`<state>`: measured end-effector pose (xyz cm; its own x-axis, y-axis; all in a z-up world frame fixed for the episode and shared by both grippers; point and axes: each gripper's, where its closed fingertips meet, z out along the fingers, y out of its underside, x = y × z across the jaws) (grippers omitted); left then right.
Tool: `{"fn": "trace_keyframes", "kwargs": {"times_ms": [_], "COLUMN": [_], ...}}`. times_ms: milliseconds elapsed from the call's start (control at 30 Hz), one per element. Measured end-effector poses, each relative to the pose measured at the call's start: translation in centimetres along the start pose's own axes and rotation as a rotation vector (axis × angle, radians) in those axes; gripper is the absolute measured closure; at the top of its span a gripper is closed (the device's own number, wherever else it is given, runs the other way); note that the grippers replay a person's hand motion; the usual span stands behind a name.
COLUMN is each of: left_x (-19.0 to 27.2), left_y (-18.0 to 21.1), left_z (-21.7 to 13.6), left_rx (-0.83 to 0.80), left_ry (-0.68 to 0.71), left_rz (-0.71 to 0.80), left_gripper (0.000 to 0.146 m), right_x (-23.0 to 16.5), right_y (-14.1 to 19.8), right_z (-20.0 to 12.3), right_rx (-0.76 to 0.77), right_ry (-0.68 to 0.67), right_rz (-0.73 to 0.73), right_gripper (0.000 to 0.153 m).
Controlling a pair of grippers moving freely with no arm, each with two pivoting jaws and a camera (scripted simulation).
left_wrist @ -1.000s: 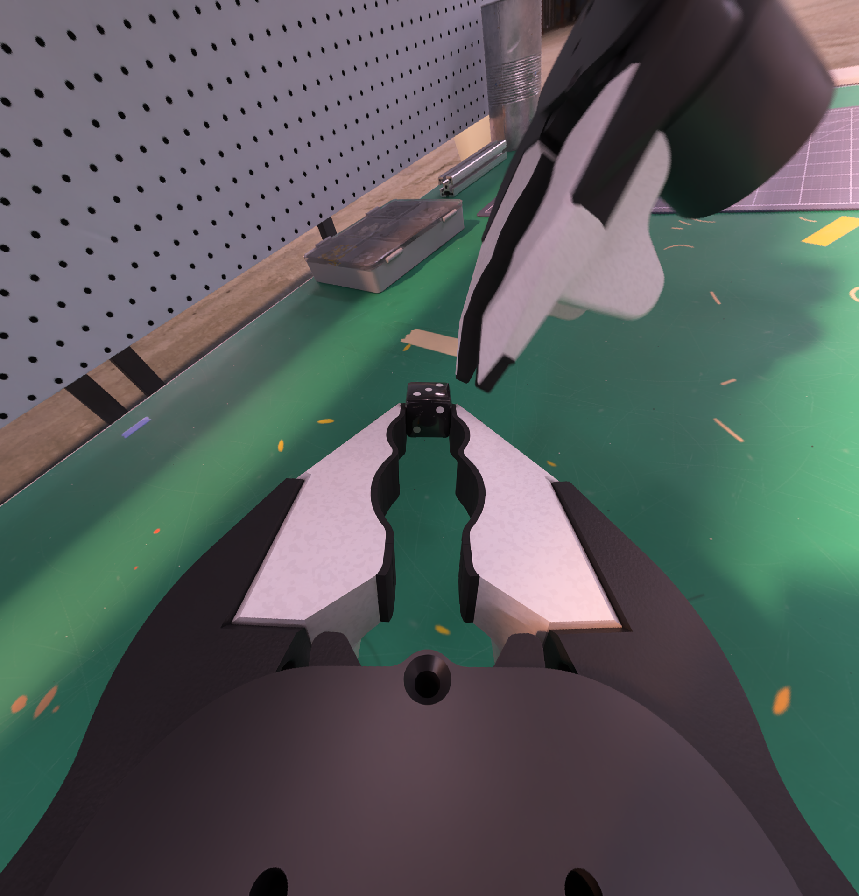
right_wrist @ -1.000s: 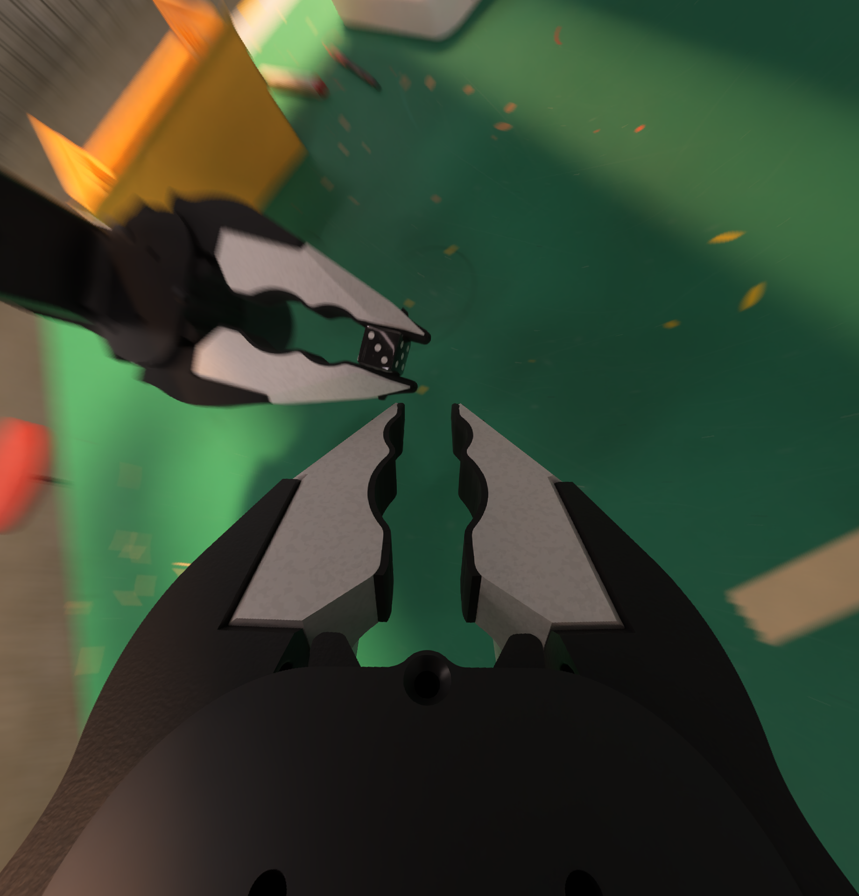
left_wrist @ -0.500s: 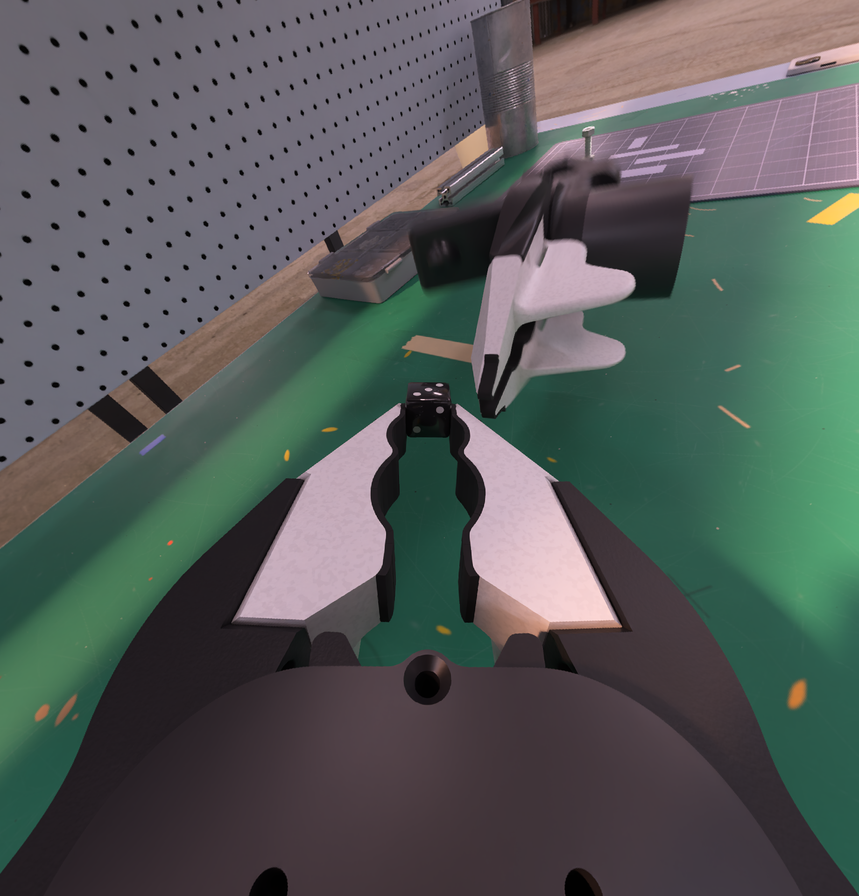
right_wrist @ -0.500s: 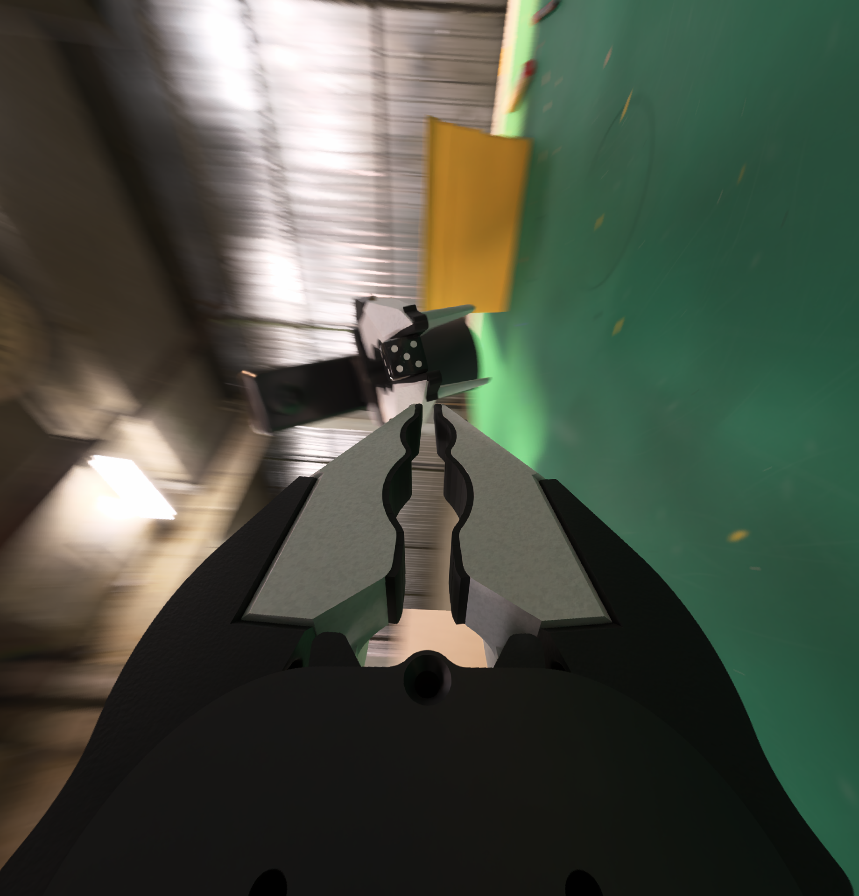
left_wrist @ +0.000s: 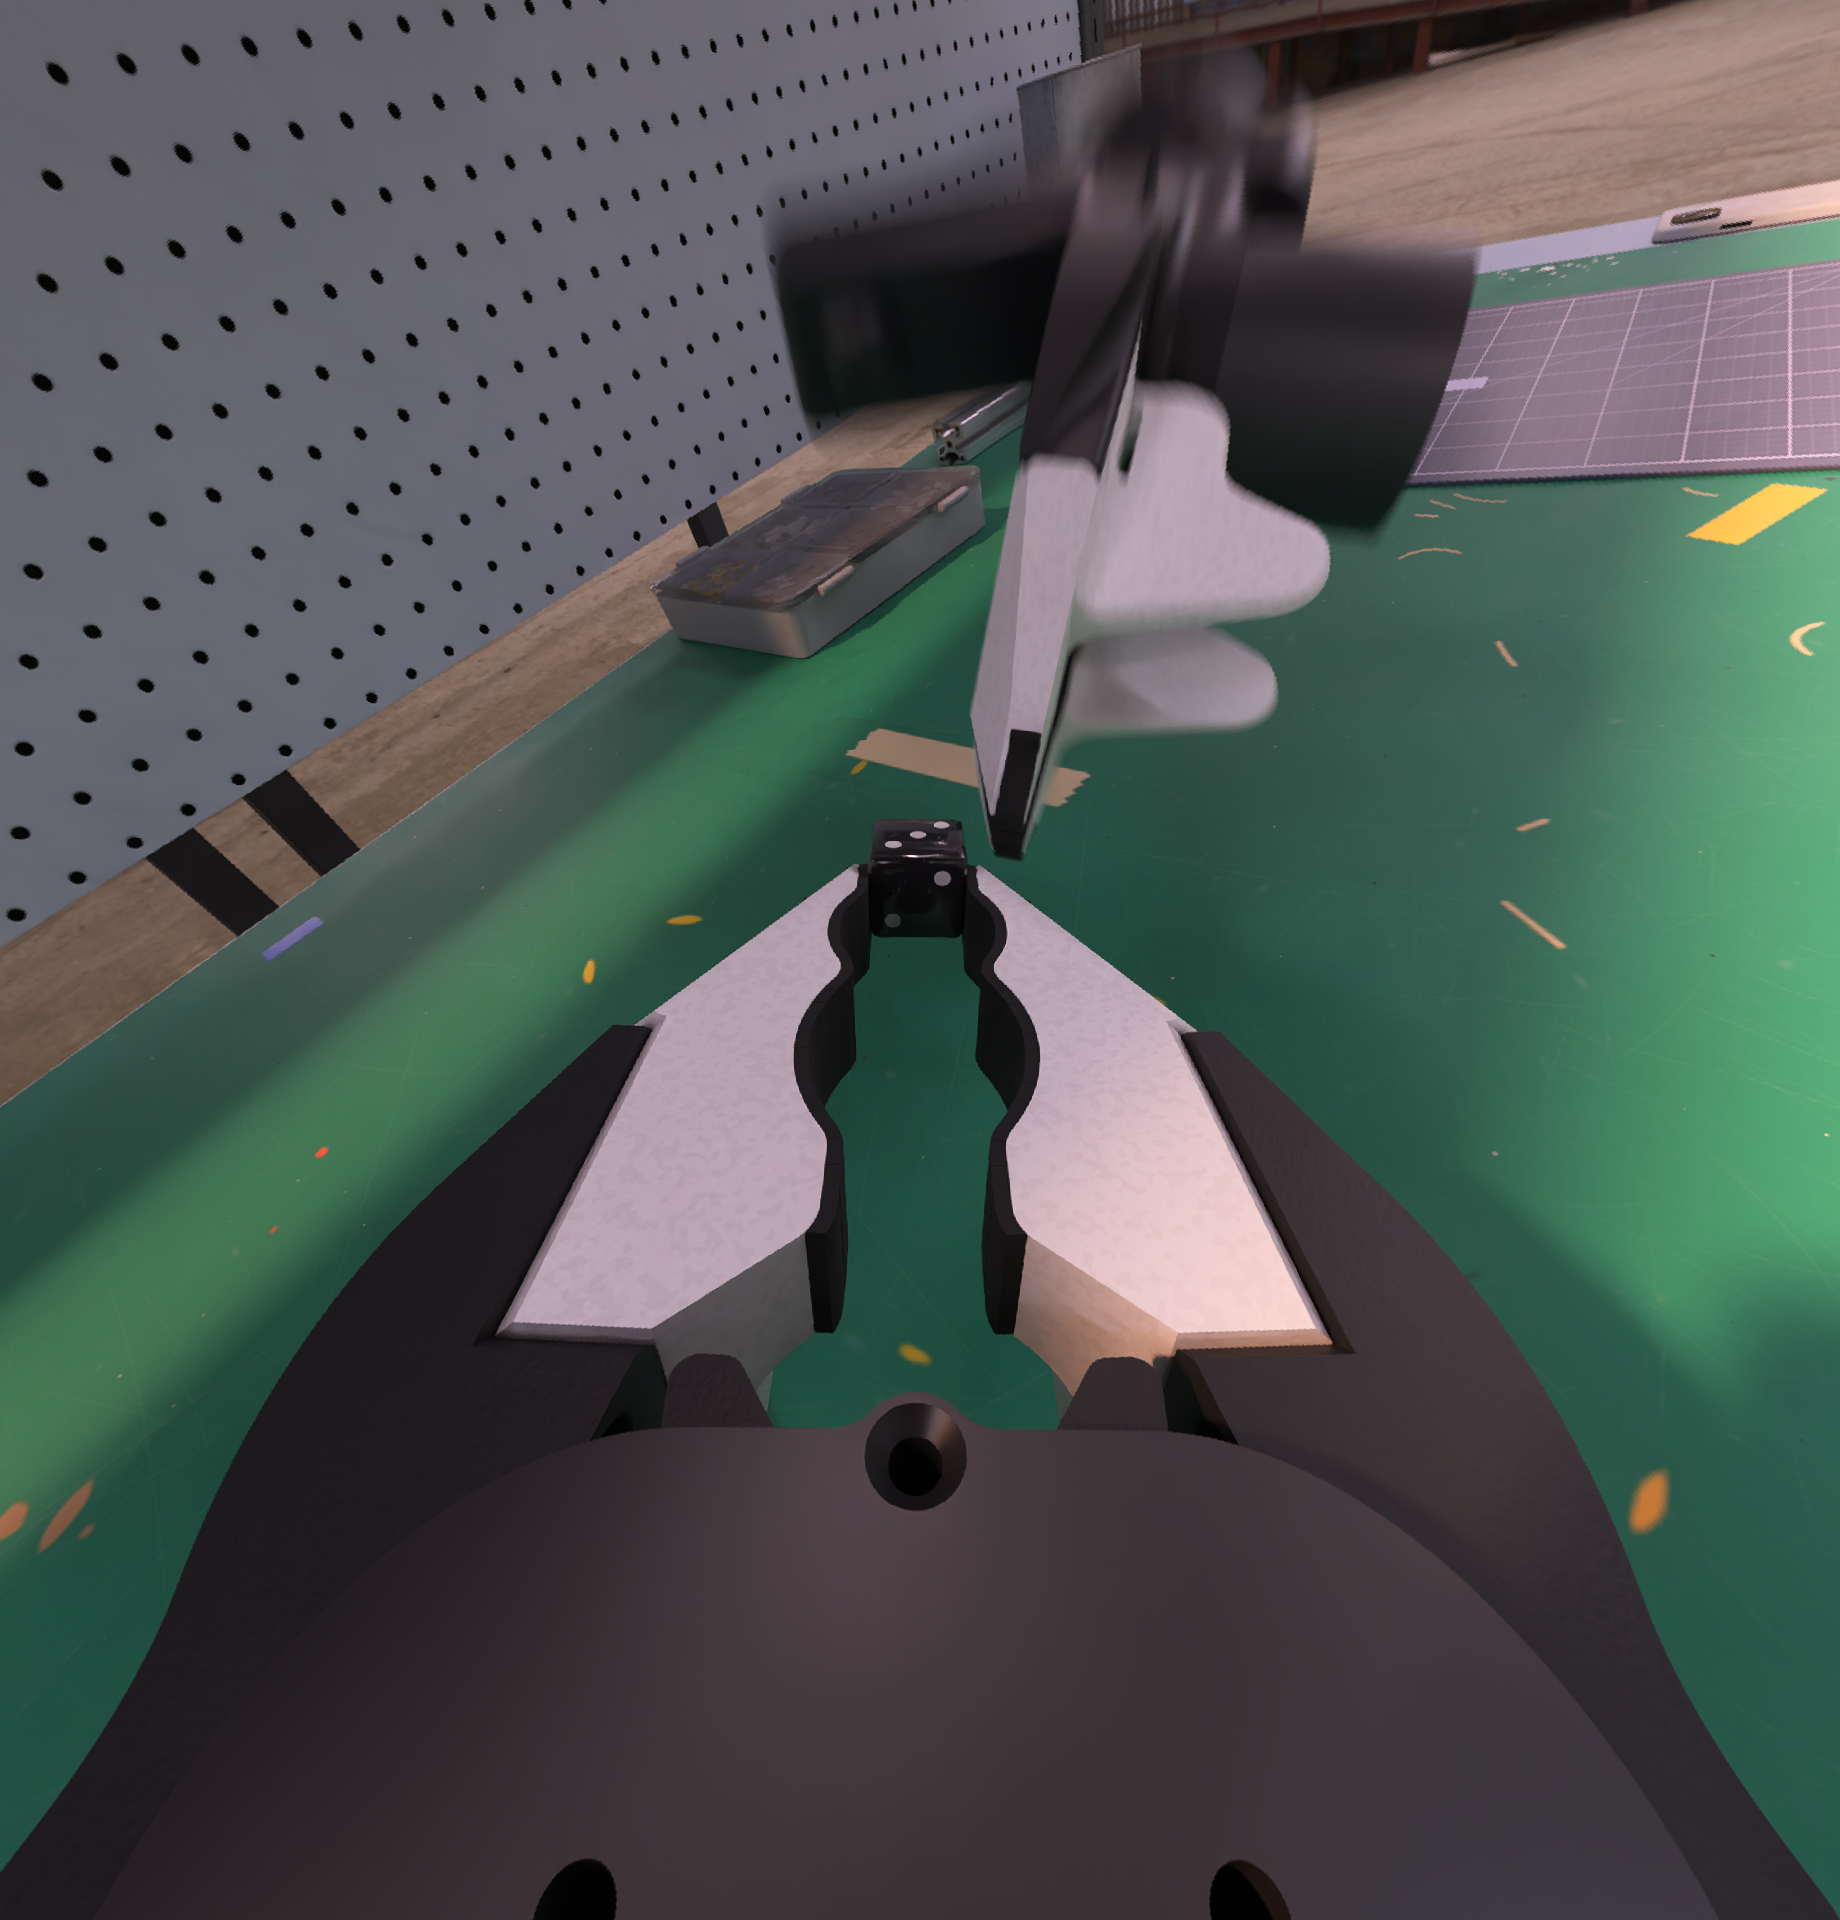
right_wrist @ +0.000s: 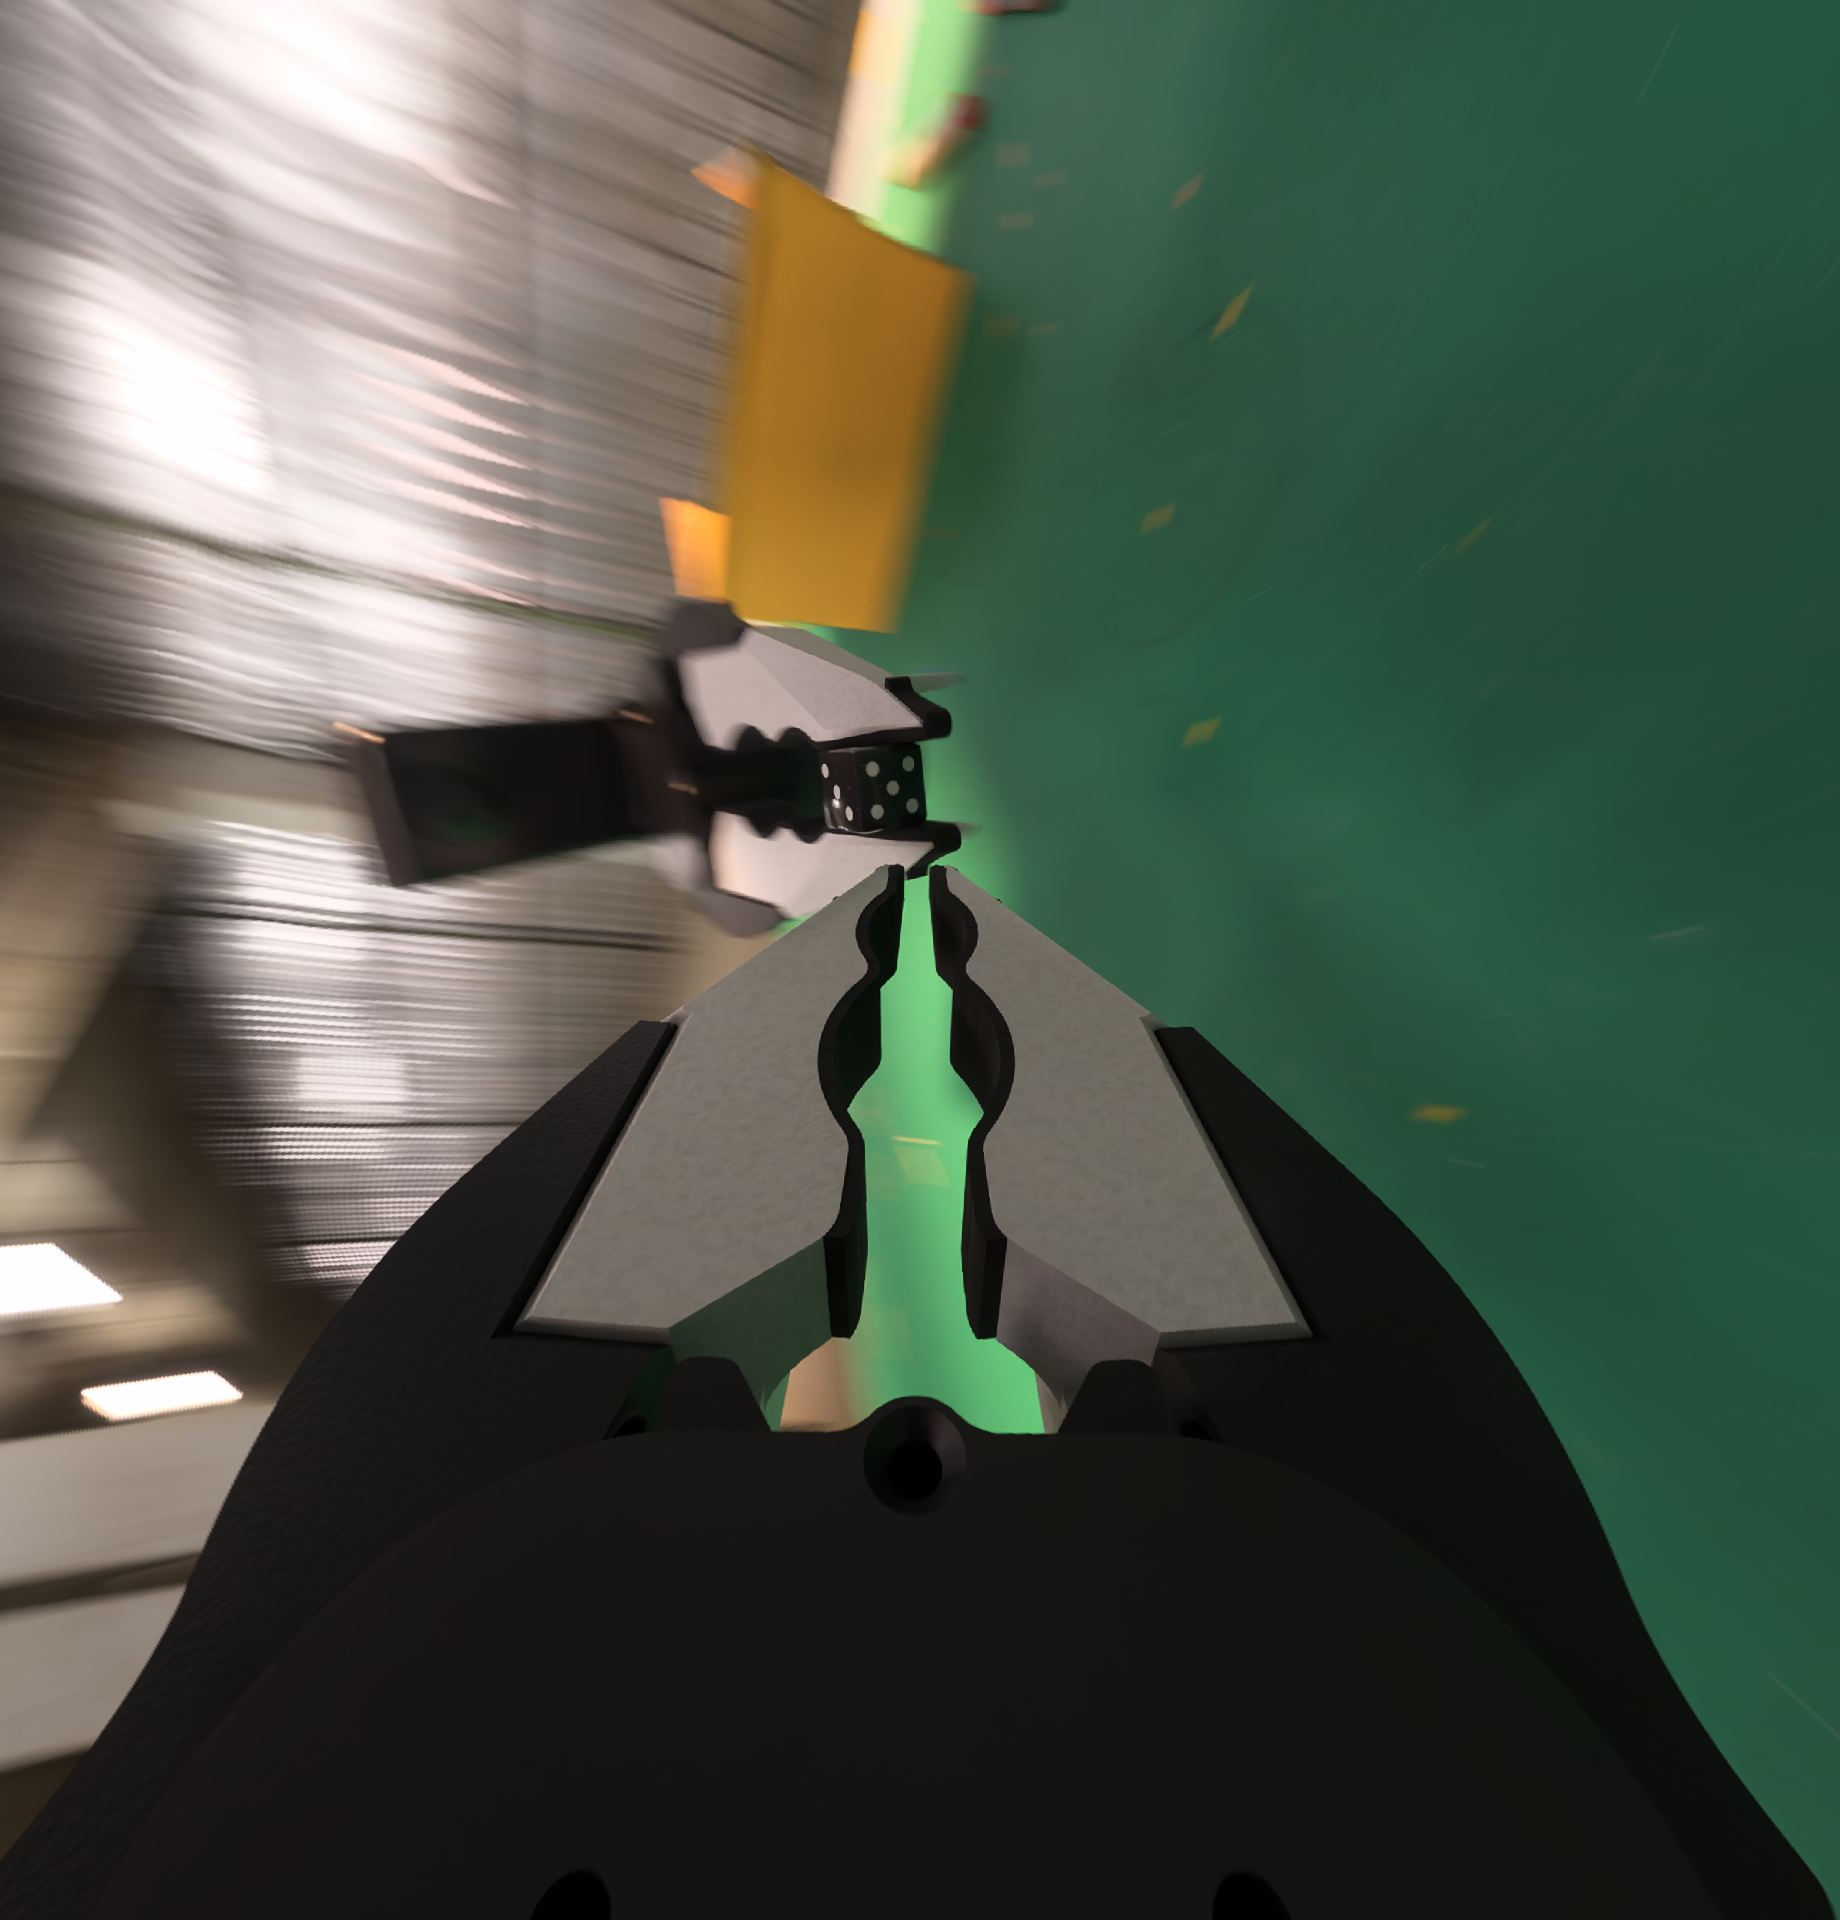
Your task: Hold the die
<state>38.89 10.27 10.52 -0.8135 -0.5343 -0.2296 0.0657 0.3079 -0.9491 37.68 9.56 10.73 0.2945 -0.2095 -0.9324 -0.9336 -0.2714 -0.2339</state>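
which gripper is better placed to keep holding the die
Left. The left gripper is shut on the die at its fingertips; the right gripper is nearly closed, empty, beside it.

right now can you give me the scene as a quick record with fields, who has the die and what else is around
held item: small black die with white pips
holder: left gripper, shut on the die at its fingertips
other gripper: right gripper, nearly closed, empty, tips just beside the die
surface: green mat
nearby: grey lidded parts case, purple grid cutting mat, grey pegboard wall
blur: right wrist view smeared
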Motion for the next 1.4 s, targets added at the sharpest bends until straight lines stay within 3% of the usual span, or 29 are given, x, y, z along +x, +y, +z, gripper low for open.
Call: {"fn": "trace_keyframes", "kwargs": {"times_ms": [33,67,100,167,267,367,467,533,600,633,733,767,800,867,1000,1033,1133,1200,1233,1400], "left_x": [0.0,0.0,0.0,0.1,0.2,0.2,0.5,0.5,0.5,0.5,0.5,0.5,0.5,0.7,0.8,0.9,0.7,0.9,1.0,1.1], "left_y": [0.0,0.1,0.1,0.2,0.1,0.1,0.1,0.1,0.1,0.0,-0.1,-0.1,0.0,-0.1,-0.2,-0.2,-0.2,-0.1,-0.1,0.0], "left_z": [0.0,0.0,0.0,-0.1,-0.1,-0.2,-0.2,-0.3,-0.3,-0.3,-0.4,-0.3,-0.3,-0.4,-0.3,-0.3,-0.4,-0.6,-0.7,-0.7], "left_rx": [-0.001,-0.004,-0.006,-0.010,-0.017,-0.019,-0.023,-0.020,-0.013,-0.006,0.006,0.002,0.002,-0.001,0.004,0.006,0.013,0.030,0.040,0.067], "left_ry": [-0.002,-0.005,-0.008,-0.011,-0.007,-0.008,-0.008,-0.011,-0.020,-0.020,-0.015,-0.020,-0.026,-0.024,-0.016,-0.012,-0.015,-0.002,0.000,0.015], "left_rz": [0.002,0.006,0.008,0.006,-0.012,-0.021,-0.009,-0.009,-0.009,-0.012,-0.016,0.003,0.014,0.011,-0.017,-0.022,-0.020,-0.005,0.007,-0.004], "left_gripper": [0.130,0.130,0.130,0.130,0.130,0.130,0.130,0.130,0.130,0.130,0.130,0.130,0.130,0.130,0.130,0.130,0.130,0.130,0.130,0.130], "right_x": [0.1,0.2,0.3,0.3,0.2,0.5,0.7,0.8,0.7,0.5,-0.1,0.0,0.2,0.2,0.4,0.4,0.4,0.4,0.3,-0.5], "right_y": [0.1,0.2,0.3,0.4,0.4,0.5,0.7,0.8,0.9,1.0,1.1,1.2,1.4,1.5,1.1,1.2,1.2,1.5,1.7,2.1], "right_z": [0.0,0.1,0.2,0.2,-0.3,-0.7,0.2,0.2,0.4,0.5,0.4,0.4,0.4,0.4,-1.0,-0.9,-0.2,0.0,0.1,0.4], "right_rx": [0.032,0.066,0.089,0.093,0.081,0.030,-0.061,-0.112,-0.106,-0.075,0.025,0.053,0.068,0.068,0.028,0.002,-0.053,-0.069,-0.070,0.035], "right_ry": [-0.218,-0.343,-0.365,-0.190,0.283,0.714,0.872,0.896,0.738,0.553,-0.178,-0.304,-0.319,-0.109,0.573,0.680,0.788,0.726,0.619,-0.362], "right_rz": [0.173,0.263,0.259,0.064,-0.379,-0.662,-0.793,-0.785,-0.626,-0.457,0.139,0.236,0.225,0.015,-0.569,-0.648,-0.741,-0.649,-0.533,0.265], "right_gripper": [0.148,0.148,0.148,0.147,0.145,0.130,0.143,0.146,0.146,0.147,0.148,0.148,0.148,0.147,0.136,0.135,0.145,0.147,0.147,0.147]}}
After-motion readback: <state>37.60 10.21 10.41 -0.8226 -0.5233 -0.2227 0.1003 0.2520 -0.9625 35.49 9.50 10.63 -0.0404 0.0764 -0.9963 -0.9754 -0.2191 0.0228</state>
